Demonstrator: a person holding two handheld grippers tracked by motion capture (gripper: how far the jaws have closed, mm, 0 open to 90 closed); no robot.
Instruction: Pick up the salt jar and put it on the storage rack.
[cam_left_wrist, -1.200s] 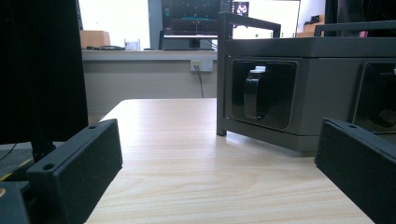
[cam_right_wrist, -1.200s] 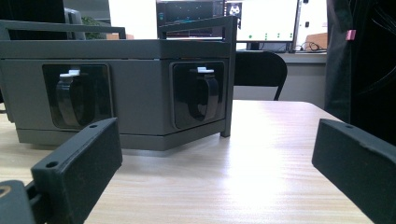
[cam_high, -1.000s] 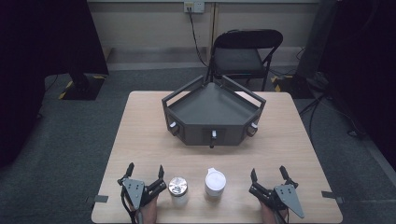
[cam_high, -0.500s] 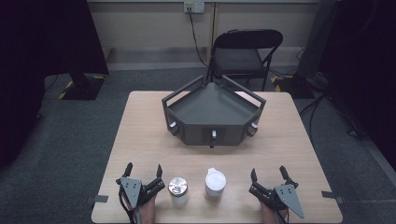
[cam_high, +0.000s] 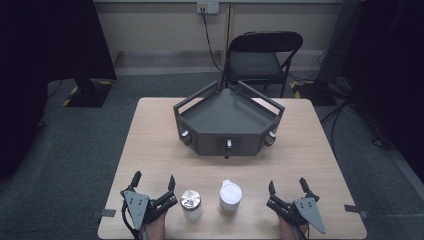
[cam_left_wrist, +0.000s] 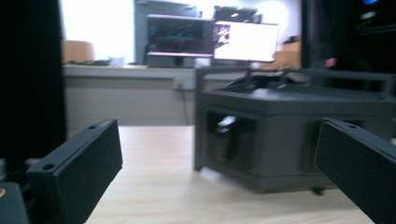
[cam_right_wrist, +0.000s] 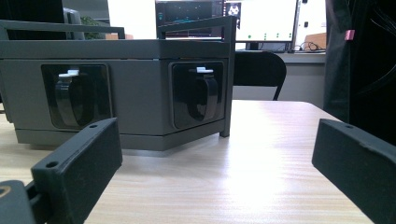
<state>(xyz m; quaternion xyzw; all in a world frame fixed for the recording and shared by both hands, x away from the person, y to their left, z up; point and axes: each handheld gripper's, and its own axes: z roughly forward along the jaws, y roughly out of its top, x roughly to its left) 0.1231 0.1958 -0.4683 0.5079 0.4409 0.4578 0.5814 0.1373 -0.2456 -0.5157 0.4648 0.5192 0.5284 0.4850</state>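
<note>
Two small containers stand near the table's front edge: a clear jar with a silver lid (cam_high: 190, 202) on the left and a white cup-like container (cam_high: 230, 195) on the right. My left gripper (cam_high: 153, 180) rests just left of the jar, open, nothing between its jaws. Right of the white container, my right gripper (cam_high: 288, 186) is also open and empty. A dark grey angular box (cam_high: 227, 122) with handled drawers sits mid-table. It looms ahead in the left gripper view (cam_left_wrist: 289, 130) and the right gripper view (cam_right_wrist: 121, 84).
The wooden table (cam_high: 150, 145) has bare surface either side of the box. A black folding chair (cam_high: 262, 57) stands behind the far edge. Tape marks sit at the table's front corners. Monitors glow in the background of the gripper views.
</note>
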